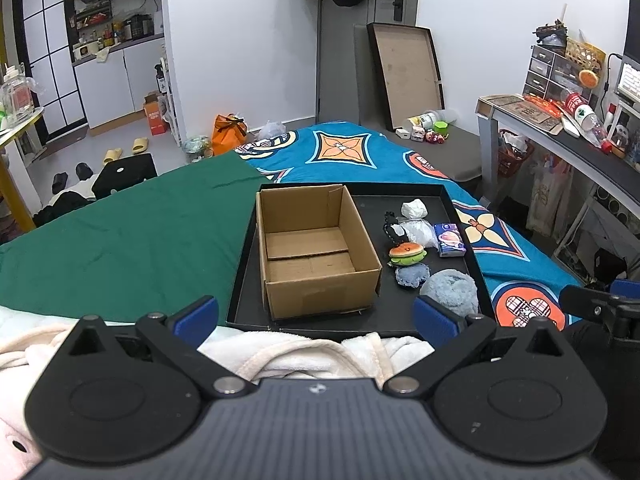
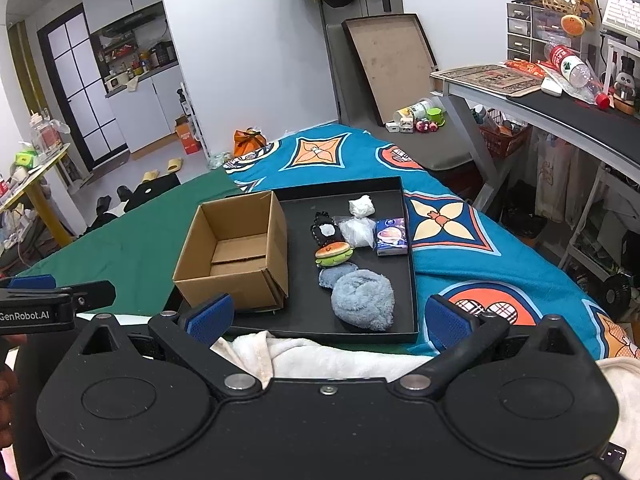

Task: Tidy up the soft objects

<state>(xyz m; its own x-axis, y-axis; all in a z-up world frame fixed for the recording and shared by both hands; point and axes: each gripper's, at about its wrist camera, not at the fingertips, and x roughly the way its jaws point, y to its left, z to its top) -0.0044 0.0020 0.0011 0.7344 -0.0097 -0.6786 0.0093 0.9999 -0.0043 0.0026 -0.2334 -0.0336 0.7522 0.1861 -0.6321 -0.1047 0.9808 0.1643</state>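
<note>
Holding both hand-held grippers wide open and empty, left (image 1: 316, 316) and right (image 2: 330, 316), I face a black tray (image 2: 408, 240) on the bed (image 2: 460, 184). Soft toys, including a fluffy blue ball (image 2: 362, 300) and burger plush (image 2: 334, 253), lie beside an empty cardboard box (image 2: 236, 256); a cluttered desk (image 2: 560, 116) stands right.

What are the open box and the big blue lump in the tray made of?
Open box: corrugated cardboard, matte brown, with creased flaps and raw edges showing. Big blue lump: looks like fluffy microfibre or chenille cloth, shaggy pile, bunched in soft folds; exact fibre unclear. Tray: rigid, matte black, possibly card.
</note>
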